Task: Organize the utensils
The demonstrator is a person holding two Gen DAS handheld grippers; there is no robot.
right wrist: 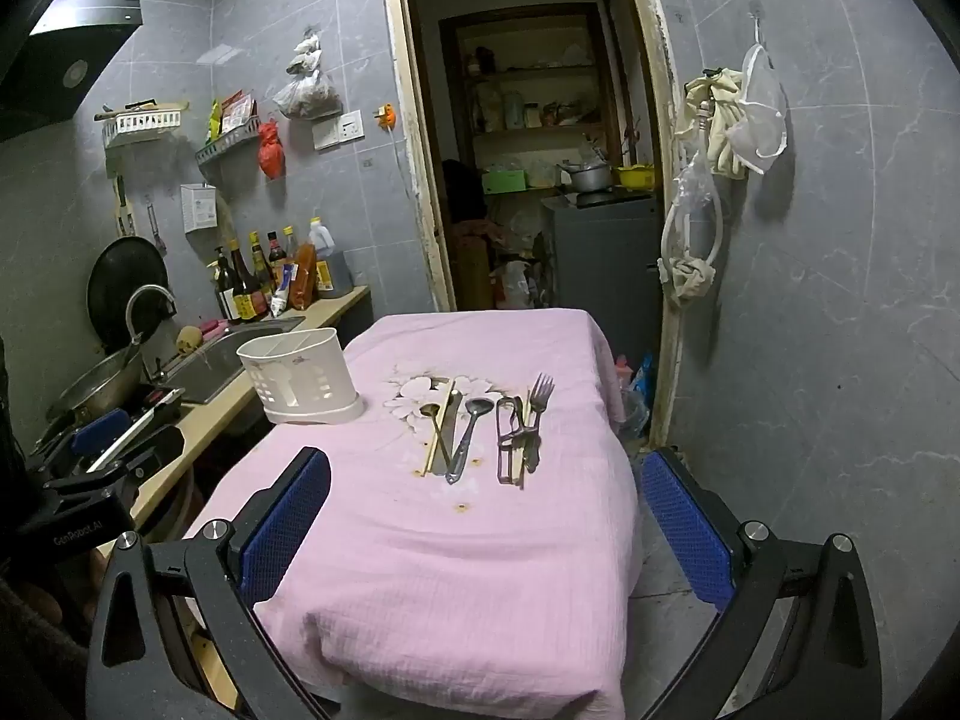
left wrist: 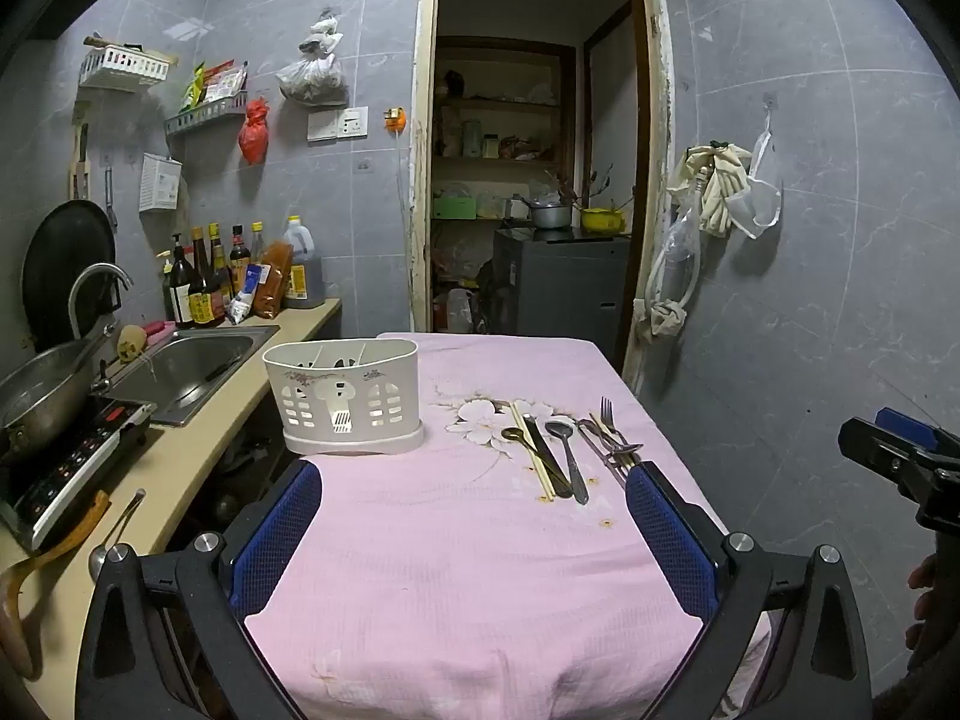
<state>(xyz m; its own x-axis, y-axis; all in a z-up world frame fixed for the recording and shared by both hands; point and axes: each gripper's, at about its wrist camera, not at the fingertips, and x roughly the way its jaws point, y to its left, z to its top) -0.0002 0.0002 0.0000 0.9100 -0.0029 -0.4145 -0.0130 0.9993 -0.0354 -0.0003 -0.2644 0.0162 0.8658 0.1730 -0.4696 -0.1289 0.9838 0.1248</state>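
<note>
Two grippers hang over the near end of the pink-clothed surface (left wrist: 456,570), tipped slightly down toward the work. The left gripper (left wrist: 474,540) has its blue-padded fingers (left wrist: 276,534) spread wide with nothing between them; the right gripper (right wrist: 486,534) is equally wide and empty, likely so either can close on a thin handle. Farther along, the utensils lie flat side by side, handles toward the grippers: a gold spoon (right wrist: 429,411), chopsticks (right wrist: 439,429), a steel spoon (right wrist: 471,432), then a fork (right wrist: 538,405) bunched with other pieces. Beyond them, at the surface's left edge, stands the white slotted utensil holder (left wrist: 342,396), upright and seemingly empty, presumably their destination.
</note>
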